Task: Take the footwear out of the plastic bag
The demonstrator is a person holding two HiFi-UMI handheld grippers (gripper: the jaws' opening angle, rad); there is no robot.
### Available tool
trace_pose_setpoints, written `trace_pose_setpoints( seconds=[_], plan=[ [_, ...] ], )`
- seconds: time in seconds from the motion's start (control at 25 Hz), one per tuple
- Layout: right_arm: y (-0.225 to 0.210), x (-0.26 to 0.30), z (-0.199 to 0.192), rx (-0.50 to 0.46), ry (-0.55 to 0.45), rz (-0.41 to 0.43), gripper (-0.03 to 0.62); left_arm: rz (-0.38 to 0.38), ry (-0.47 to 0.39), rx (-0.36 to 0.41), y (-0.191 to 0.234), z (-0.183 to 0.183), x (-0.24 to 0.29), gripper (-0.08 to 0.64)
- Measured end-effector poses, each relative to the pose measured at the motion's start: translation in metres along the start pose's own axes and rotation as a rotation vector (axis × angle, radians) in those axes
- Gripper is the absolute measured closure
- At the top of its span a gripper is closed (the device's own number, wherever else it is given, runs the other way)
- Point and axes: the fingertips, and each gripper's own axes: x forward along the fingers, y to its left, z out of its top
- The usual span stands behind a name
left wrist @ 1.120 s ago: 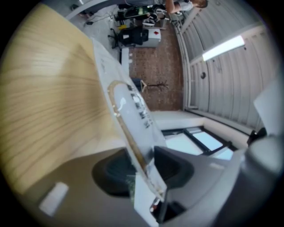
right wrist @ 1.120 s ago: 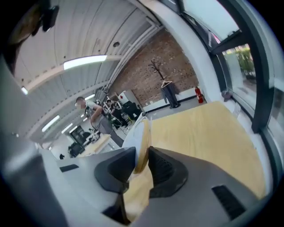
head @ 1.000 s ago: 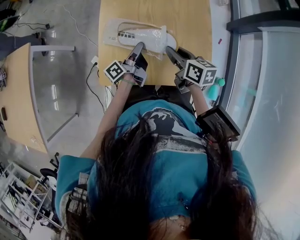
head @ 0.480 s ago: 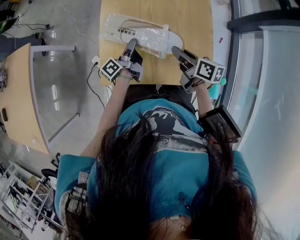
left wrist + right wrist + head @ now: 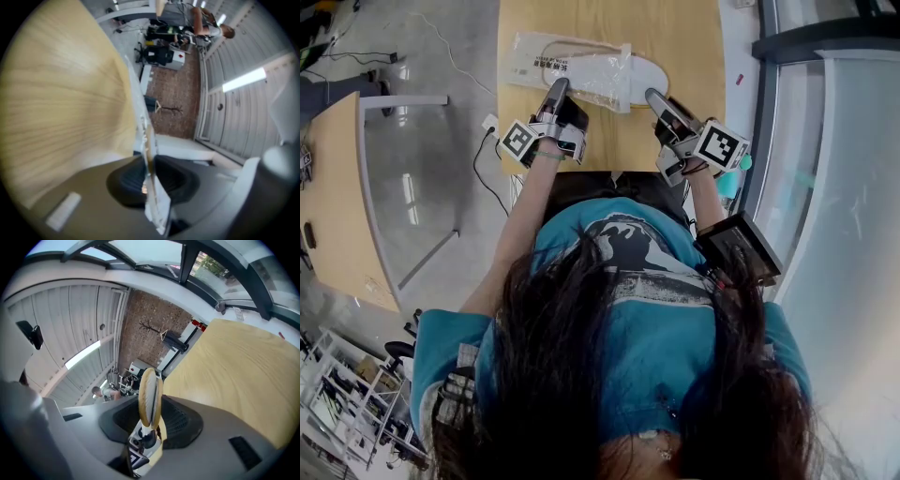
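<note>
Shifted left since a second ago, the left gripper [image 5: 557,87], jaws just closing, pinches the plastic bag's [image 5: 581,66] near edge on the table [image 5: 675,28]. The slipper [image 5: 649,70] pokes out the bag's right end, clasped by the right gripper [image 5: 653,96], whose jaws just eased slightly wider.

We look from above the person [image 5: 619,375], steeply down: hair and shoulders fill the near half, and the bench [image 5: 675,37] lies at the far edge, well below us. The left gripper view sits low and close, rolled on its side, and faces level along its jaws across the bench to the far room. The right gripper view faces likewise, rolled the other way. All three share the bench top. The head and left gripper views share the plastic bag [image 5: 581,67]; the head and right gripper views share the slipper [image 5: 650,71].
</note>
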Motion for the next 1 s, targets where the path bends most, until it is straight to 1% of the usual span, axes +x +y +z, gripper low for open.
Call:
trace_pose_setpoints(
  seconds=[0.04,0.08,0.16,0.2,0.24,0.36,0.4,0.48,0.6,0.72,0.84,1.0],
  plan=[
    [0.002,0.001,0.003,0.007,-0.028,0.019,0.483,-0.009,-0.018,-0.051,0.002,-0.001,-0.001,0.515],
    [-0.001,0.001,0.004,0.022,-0.046,0.017,0.476,-0.017,-0.035,-0.101,0.003,-0.003,-0.002,0.518],
    [-0.013,0.001,-0.003,0.077,-0.051,-0.042,0.459,-0.030,-0.050,-0.170,0.003,-0.007,-0.002,0.523],
    [-0.017,0.002,-0.007,0.100,-0.043,-0.071,0.448,-0.034,-0.044,-0.187,0.001,-0.010,-0.002,0.525],
    [-0.018,0.004,-0.011,0.115,-0.036,-0.080,0.448,-0.035,-0.036,-0.197,0.000,-0.013,-0.001,0.526],
    [-0.012,0.010,-0.010,0.147,-0.034,-0.035,0.449,-0.031,-0.040,-0.219,-0.001,-0.014,0.000,0.526],
    [-0.012,0.011,-0.010,0.156,-0.025,-0.029,0.461,-0.026,-0.038,-0.208,-0.001,-0.013,0.000,0.526],
    [-0.016,0.012,-0.013,0.176,0.002,-0.049,0.489,-0.012,-0.012,-0.151,0.000,-0.012,0.000,0.522],
    [-0.020,0.012,-0.014,0.181,0.027,-0.074,0.495,0.020,0.044,-0.044,0.001,-0.011,0.001,0.514],
    [-0.025,0.009,-0.015,0.195,0.047,-0.078,0.497,0.050,0.081,0.029,0.000,-0.010,0.004,0.509],
    [-0.030,0.005,-0.013,0.194,0.069,-0.087,0.497,0.080,0.090,0.068,0.005,-0.006,0.008,0.503],
    [-0.038,-0.003,-0.008,0.170,0.105,-0.118,0.497,0.109,0.058,0.069,0.017,0.006,0.012,0.502]
  ],
)
